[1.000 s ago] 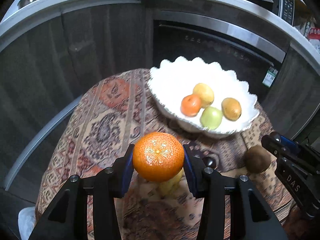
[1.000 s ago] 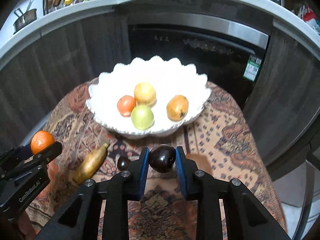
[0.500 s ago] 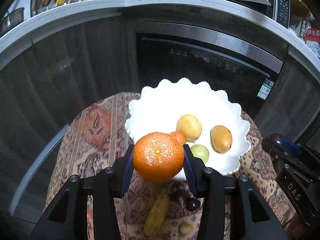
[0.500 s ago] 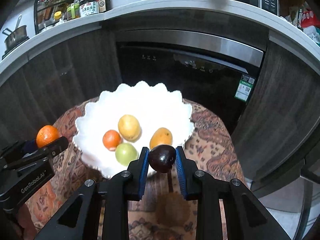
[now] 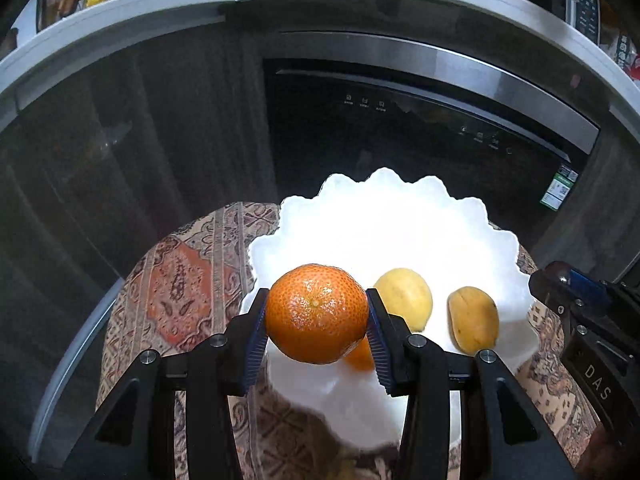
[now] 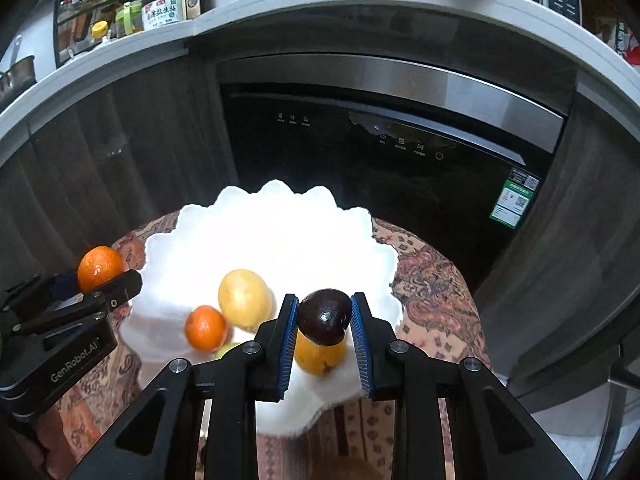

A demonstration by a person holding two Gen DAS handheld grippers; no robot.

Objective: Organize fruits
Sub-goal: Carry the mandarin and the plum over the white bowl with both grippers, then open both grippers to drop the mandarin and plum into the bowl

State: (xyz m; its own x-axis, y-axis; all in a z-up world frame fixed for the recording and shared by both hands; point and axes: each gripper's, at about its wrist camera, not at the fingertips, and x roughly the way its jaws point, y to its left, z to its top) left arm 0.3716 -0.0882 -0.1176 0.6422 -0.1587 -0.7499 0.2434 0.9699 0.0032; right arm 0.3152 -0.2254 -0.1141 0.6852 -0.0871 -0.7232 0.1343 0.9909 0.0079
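Note:
My left gripper (image 5: 317, 318) is shut on an orange (image 5: 317, 313) and holds it above the near left rim of the white scalloped bowl (image 5: 380, 220). My right gripper (image 6: 323, 320) is shut on a dark purple fruit (image 6: 323, 315) and holds it above the bowl's (image 6: 272, 232) near right part. In the bowl lie a yellow fruit (image 6: 245, 299), a small orange fruit (image 6: 206, 327), a golden fruit (image 5: 473, 324) and a green fruit mostly hidden behind my right fingers. The left gripper with its orange (image 6: 100, 266) shows at the left of the right wrist view.
The bowl stands on a small round table with a patterned cloth (image 5: 180, 288). Behind it is a dark built-in oven (image 6: 380, 140) under a grey counter (image 6: 320, 0) with bottles (image 6: 160, 4). The right gripper's body (image 5: 592, 320) shows at the right of the left wrist view.
Both grippers have risen and moved forward over the bowl with their fruit. The bowl now sits lower and closer in both views; the banana and loose fruit on the cloth have dropped out of sight.

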